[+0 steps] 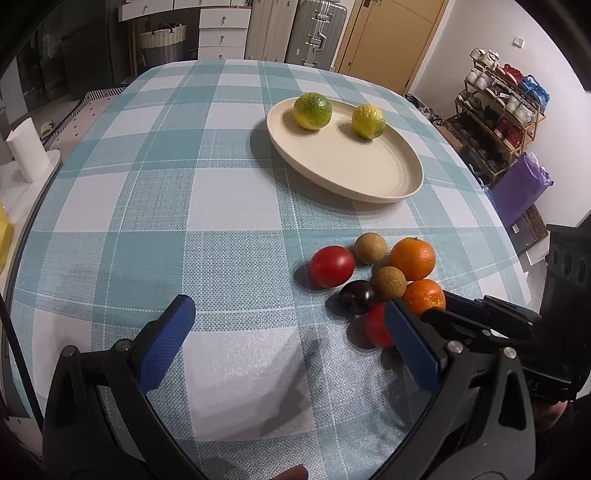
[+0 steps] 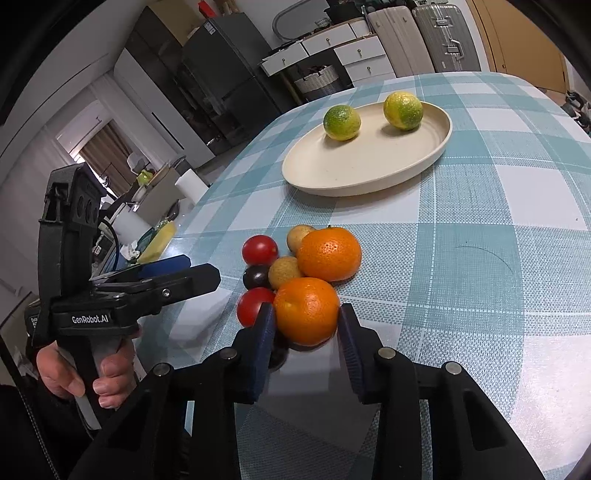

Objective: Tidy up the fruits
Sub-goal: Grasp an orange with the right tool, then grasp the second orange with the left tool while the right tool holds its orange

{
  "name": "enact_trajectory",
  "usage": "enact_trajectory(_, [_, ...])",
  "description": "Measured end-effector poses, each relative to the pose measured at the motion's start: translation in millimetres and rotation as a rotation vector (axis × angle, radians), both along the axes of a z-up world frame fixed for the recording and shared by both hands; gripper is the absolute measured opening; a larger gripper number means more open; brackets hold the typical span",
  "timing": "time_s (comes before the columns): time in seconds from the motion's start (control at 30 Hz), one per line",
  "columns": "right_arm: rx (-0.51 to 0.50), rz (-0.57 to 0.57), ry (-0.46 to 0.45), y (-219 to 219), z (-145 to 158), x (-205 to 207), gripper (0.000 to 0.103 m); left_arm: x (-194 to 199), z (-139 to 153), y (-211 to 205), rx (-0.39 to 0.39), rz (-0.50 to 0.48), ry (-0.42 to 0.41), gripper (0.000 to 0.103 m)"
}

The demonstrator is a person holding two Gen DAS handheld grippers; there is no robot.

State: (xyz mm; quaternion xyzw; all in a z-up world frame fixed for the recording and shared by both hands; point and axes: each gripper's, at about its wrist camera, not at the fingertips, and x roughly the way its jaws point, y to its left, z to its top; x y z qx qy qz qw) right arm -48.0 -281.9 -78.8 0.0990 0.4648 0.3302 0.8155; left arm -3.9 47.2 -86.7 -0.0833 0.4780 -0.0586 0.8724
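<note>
A checked tablecloth [image 2: 480, 229] carries a cream plate [image 2: 354, 173] with two green-yellow citrus fruits [image 2: 341, 122] on its far part. On the near side of the plate lies a cluster of fruit: the right gripper [image 2: 306, 321] pinches the nearest orange [image 2: 306, 311] between its blue pads. The left gripper [image 1: 288, 317], jaws wide with nothing between them, hangs just beside that cluster, on the side away from the plate.

Lived-in home, dining area. Checked cloth is covering the surface [image 1: 221, 206]; a loaded shoe rack [image 1: 498, 110] is standing by the wall, suitcases [image 1: 317, 33] and white drawers [image 1: 221, 33] lining the back, a fridge [image 2: 225, 66] sitting beyond.
</note>
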Motion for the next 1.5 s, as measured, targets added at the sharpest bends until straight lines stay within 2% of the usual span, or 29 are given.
enact_trajectory(0.57, [0.038, -0.013, 0.004, -14, 1, -6, 0.035, 4, 10, -5, 0.001, -0.020, -0.018, 0.102])
enact_trajectory(0.7, [0.038, -0.016, 0.005, -18, 1, -9, 0.035, 3, 17, -10, -0.086, -0.089, -0.029, 0.101])
enact_trajectory(0.73, [0.042, -0.016, 0.007, -20, 0, -9, 0.035, 4, 19, -13, -0.085, -0.102, -0.030, 0.101])
enact_trajectory(1.1, [0.052, -0.031, 0.002, -39, 0, -19, 0.035, 12, 33, -78, 0.002, -0.287, -0.073, 0.101])
enact_trajectory(1.27, [0.052, -0.060, -0.002, -52, 0, -22, 0.035, 21, 31, -100, 0.037, -0.345, -0.046, 0.101])
enact_trajectory(1.5, [0.066, -0.100, -0.006, -74, -1, -32, 0.035, 33, 21, -119, 0.079, -0.376, -0.008, 0.101])
